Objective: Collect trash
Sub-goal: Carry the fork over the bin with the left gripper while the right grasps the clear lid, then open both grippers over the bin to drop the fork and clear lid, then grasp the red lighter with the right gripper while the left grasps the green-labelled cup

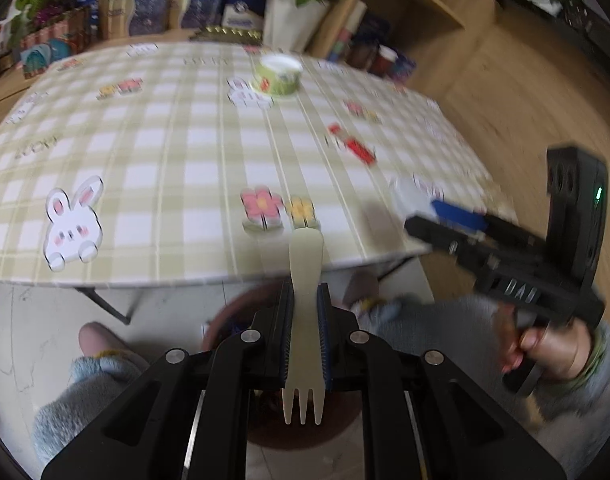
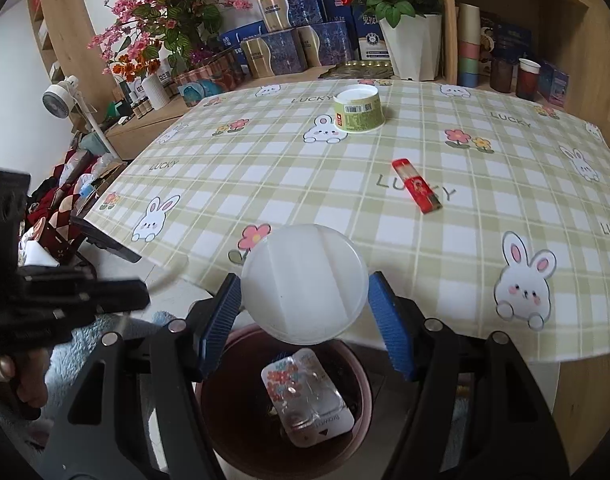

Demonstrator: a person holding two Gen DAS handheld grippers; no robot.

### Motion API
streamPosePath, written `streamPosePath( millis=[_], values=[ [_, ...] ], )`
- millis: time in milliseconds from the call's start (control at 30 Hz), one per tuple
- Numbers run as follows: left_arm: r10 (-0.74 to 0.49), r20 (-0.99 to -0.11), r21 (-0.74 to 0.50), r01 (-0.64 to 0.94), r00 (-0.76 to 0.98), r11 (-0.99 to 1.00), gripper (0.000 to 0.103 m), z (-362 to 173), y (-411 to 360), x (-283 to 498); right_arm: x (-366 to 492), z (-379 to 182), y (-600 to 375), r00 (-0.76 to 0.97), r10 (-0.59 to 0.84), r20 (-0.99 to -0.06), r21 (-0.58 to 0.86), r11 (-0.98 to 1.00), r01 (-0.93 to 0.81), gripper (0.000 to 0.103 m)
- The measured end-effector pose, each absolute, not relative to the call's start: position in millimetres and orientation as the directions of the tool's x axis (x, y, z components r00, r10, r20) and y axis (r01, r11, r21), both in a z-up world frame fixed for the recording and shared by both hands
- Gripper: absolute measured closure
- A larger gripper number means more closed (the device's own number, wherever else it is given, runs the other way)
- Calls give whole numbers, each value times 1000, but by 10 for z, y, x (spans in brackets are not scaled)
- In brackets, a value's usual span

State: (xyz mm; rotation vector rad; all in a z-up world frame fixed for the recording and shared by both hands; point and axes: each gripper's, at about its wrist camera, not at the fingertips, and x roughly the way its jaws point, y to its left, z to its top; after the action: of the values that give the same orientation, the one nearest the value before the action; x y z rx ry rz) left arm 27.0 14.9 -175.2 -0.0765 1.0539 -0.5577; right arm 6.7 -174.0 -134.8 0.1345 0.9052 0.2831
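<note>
My left gripper (image 1: 305,300) is shut on a pale plastic fork (image 1: 304,320), tines pointing back at the camera, held over the dark red bin (image 1: 233,320) just off the table's near edge. My right gripper (image 2: 303,292) is shut on a round white plastic lid (image 2: 303,280), held above the same bin (image 2: 361,380), which holds a clear blister pack (image 2: 305,396). A green paper cup (image 2: 359,114) stands far on the table, also in the left wrist view (image 1: 279,74). A red wrapper (image 2: 417,186) lies mid-table, also in the left wrist view (image 1: 353,146).
The table carries a green checked cloth with rabbits (image 2: 265,184). Behind it stand boxes (image 2: 289,40), flower pots (image 2: 409,44) and wooden shelves (image 2: 505,32). A small fan (image 2: 61,98) and piled clothes (image 2: 65,200) are at the left. The person's slippered feet (image 1: 89,384) stand beside the bin.
</note>
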Motion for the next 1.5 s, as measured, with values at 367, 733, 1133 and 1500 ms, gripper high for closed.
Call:
streamPosePath(
  millis=[367,733,1133,1500],
  values=[
    [-428,-873,-304,425,234,852,91,-2231,-17,124,-135,-1398,-1798,574,286,-767,233,958,-165,37],
    [-417,-843,-284,379,339,881,56,-1952,110,137,-206,-1461,-1673,548,309,-777,241,951,-194,37],
    [-319,-834,-232,238,450,943,16,-1698,461,188,-273,-1645,-1416,460,325,-826,234,941,-246,37],
    [-273,-844,-229,151,461,962,12,-1728,683,255,-361,-1903,-1139,335,341,-879,237,920,-313,36]
  ],
)
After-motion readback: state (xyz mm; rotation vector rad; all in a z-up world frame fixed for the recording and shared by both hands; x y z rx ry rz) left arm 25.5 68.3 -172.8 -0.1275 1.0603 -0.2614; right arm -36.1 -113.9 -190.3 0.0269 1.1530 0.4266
